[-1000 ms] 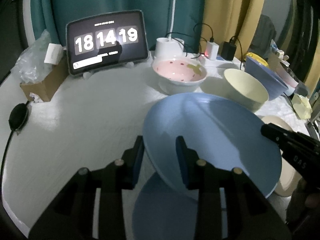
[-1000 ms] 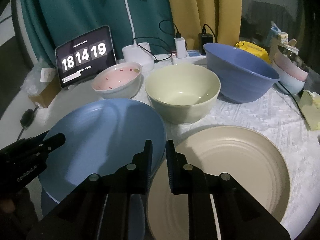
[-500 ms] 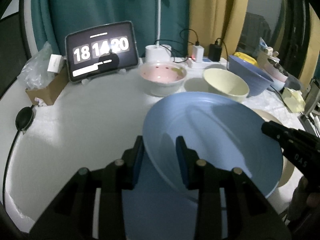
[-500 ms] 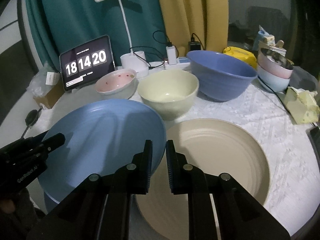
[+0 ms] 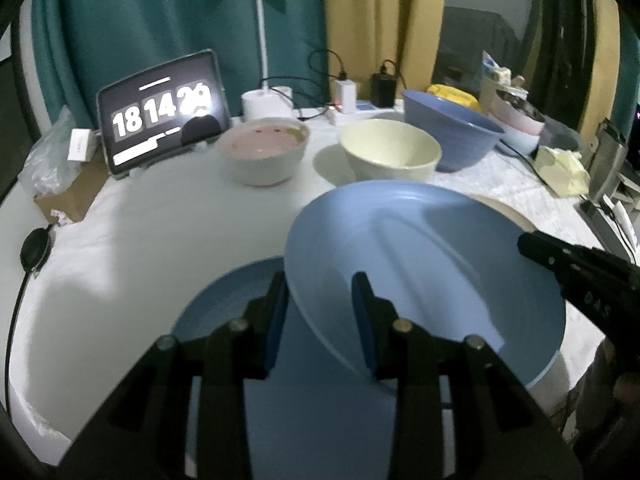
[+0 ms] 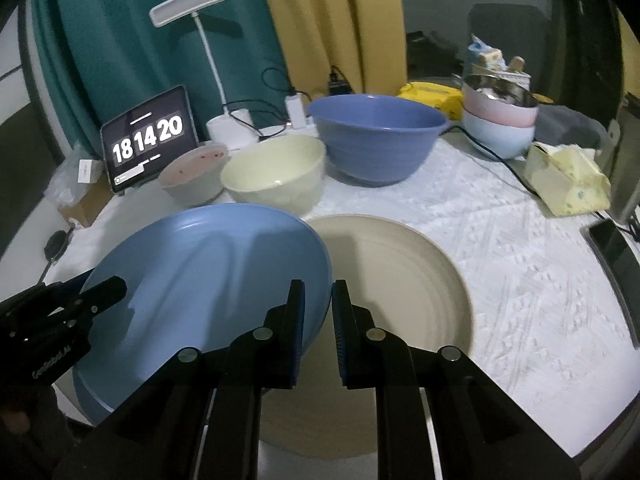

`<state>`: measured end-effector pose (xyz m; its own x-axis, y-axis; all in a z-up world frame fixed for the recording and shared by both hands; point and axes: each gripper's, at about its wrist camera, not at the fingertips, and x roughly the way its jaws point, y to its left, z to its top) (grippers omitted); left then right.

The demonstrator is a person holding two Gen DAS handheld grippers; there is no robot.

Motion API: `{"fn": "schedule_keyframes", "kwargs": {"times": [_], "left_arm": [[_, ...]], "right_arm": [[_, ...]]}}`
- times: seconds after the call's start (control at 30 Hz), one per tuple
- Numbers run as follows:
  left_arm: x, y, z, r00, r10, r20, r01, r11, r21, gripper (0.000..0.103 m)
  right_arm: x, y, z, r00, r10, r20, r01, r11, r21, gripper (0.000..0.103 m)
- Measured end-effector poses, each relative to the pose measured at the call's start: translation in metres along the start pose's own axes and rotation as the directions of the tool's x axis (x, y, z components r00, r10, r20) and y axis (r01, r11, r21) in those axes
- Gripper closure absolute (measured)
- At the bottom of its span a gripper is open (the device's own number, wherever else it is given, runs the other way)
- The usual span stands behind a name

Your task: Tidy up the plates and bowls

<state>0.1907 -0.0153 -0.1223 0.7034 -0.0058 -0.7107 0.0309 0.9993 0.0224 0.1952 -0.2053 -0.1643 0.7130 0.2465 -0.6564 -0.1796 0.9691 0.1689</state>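
A light blue plate (image 5: pixel 440 272) hangs tilted above the table, held by both grippers. My left gripper (image 5: pixel 320 320) is shut on its left rim and shows in the right wrist view as a dark shape (image 6: pixel 80 300). My right gripper (image 6: pixel 318 320) is shut on the right rim of the same plate (image 6: pixel 208 272). A second blue plate (image 5: pixel 224 304) lies on the table beneath the held one. To its right lies a beige plate (image 6: pixel 400 272), partly covered by the raised plate. Behind stand a pink-lined bowl (image 5: pixel 264 156), a cream bowl (image 5: pixel 390 152) and a big blue bowl (image 6: pixel 376 136).
At the back are a tablet clock (image 5: pixel 164 116), a white desk lamp (image 6: pixel 228 128), chargers with cables, and stacked pastel bowls (image 6: pixel 500 124). A yellow tissue pack (image 6: pixel 568 184) and a dark phone (image 6: pixel 612 248) lie right. A cardboard box (image 5: pixel 68 196) sits far left.
Both grippers have carried the blue plate back toward the near table edge and to the right. The bowls look farther off, and more of the lower blue plate shows at the left.
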Motion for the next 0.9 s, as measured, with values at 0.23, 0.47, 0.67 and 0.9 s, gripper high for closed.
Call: {"fn": "schedule_keyframes", "kwargs": {"times": [0.23, 0.47, 0.67, 0.9], "left_arm": [[0.007, -0.029, -0.001, 1.000, -0.022, -0.018, 0.022, 0.999, 0.036, 0.069], [0.018, -0.056, 0.001, 0.998, -0.042, -0.038, 0.044, 0.997, 0.065, 0.069], [0.027, -0.072, 0.001, 0.997, -0.047, -0.059, 0.052, 0.995, 0.085, 0.069], [0.036, -0.083, 0.001, 0.996, -0.040, -0.079, 0.048, 0.994, 0.102, 0.069]], "right_arm": [[-0.003, -0.029, -0.005, 1.000, -0.026, -0.001, 0.026, 0.999, 0.030, 0.088], [-0.005, -0.056, -0.007, 0.998, -0.055, -0.006, 0.055, 0.997, 0.055, 0.088], [-0.005, -0.072, -0.008, 0.997, -0.071, -0.008, 0.071, 0.995, 0.072, 0.088], [-0.001, -0.082, -0.008, 0.996, -0.084, -0.013, 0.084, 0.993, 0.087, 0.087]]}}
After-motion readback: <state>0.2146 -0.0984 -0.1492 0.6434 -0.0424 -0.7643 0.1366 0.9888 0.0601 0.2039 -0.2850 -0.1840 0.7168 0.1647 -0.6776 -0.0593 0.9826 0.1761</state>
